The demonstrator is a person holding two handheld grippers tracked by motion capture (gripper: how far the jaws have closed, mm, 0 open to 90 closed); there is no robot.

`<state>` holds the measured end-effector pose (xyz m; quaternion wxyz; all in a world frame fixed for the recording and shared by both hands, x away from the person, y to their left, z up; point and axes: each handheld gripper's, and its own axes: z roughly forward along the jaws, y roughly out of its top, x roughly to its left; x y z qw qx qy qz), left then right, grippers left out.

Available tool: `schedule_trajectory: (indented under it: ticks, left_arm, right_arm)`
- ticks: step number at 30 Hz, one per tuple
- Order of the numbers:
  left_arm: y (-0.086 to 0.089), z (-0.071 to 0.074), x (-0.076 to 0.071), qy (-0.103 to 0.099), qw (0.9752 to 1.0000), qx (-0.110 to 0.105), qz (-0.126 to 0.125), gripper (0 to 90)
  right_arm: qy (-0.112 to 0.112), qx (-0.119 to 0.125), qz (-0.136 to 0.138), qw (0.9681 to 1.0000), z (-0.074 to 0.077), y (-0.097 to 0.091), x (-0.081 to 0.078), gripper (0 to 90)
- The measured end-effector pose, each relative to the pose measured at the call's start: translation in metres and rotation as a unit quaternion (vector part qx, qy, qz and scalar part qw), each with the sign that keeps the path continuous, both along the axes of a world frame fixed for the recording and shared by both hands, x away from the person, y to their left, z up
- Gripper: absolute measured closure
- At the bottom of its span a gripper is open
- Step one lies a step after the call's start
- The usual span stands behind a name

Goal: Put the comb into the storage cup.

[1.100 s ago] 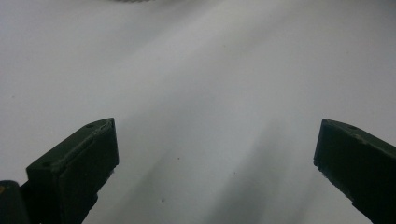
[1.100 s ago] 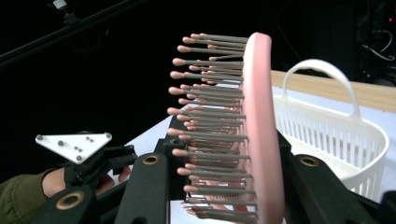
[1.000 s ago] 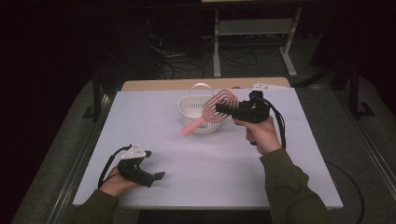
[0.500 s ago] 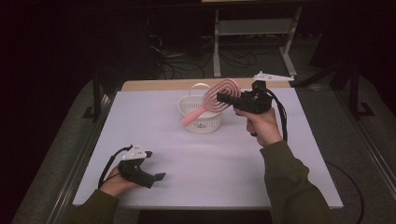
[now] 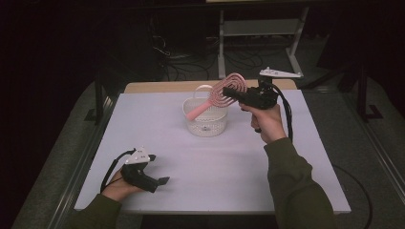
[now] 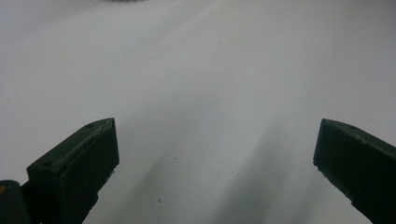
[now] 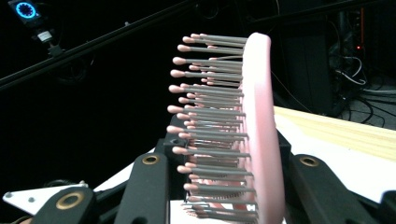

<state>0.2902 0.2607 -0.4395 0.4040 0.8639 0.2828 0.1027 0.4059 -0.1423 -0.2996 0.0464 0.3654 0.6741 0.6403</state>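
A pink hairbrush (image 5: pixel 220 95) with an oval, open-ribbed head and grey, pink-tipped bristles (image 7: pixel 210 135) hangs tilted in the air above the white basket (image 5: pixel 206 124) at the table's far middle, handle sloping down-left.

Three cameras: one fixed overhead, one riding on each hand.

The high view looks forward and down over the whole white-topped bench (image 5: pixel 210 157). The left gripper view skims that same white surface from close up. The right gripper view faces the pink bristled plastic hairbrush (image 7: pixel 243 135) at very close range, also seen in the high view.
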Motion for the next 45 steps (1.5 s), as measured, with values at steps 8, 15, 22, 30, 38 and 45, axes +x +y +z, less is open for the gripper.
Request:
schedule_trajectory:
  ticks: [8,15,22,30,38,45]
  left_arm:
    - [-0.001,-0.001,0.000,0.001,1.0000,0.000,0.000,0.1]
    - [-0.001,-0.001,0.000,0.001,1.0000,0.001,-0.003,0.1]
    - [-0.001,-0.001,0.000,0.001,1.0000,0.001,-0.005,0.1]
    - [-0.001,-0.001,-0.001,0.002,1.0000,0.002,-0.006,0.1]
    - [-0.001,-0.001,-0.001,0.003,1.0000,0.001,-0.007,0.1]
    - [-0.002,-0.002,-0.001,0.005,1.0000,0.001,-0.008,0.1]
  right_arm:
    - [0.007,0.002,-0.016,0.9998,-0.007,0.000,0.010,62.8]
    - [0.010,0.004,-0.026,0.9996,-0.013,0.003,0.018,62.8]
    - [0.017,-0.002,-0.038,0.9991,-0.021,0.004,0.026,62.8]
    - [0.026,-0.008,-0.047,0.9985,-0.033,0.011,0.035,62.8]
    - [0.039,-0.011,-0.050,0.9979,-0.047,0.018,0.042,62.7]
    - [0.056,-0.018,-0.052,0.9969,-0.060,0.021,0.048,62.7]
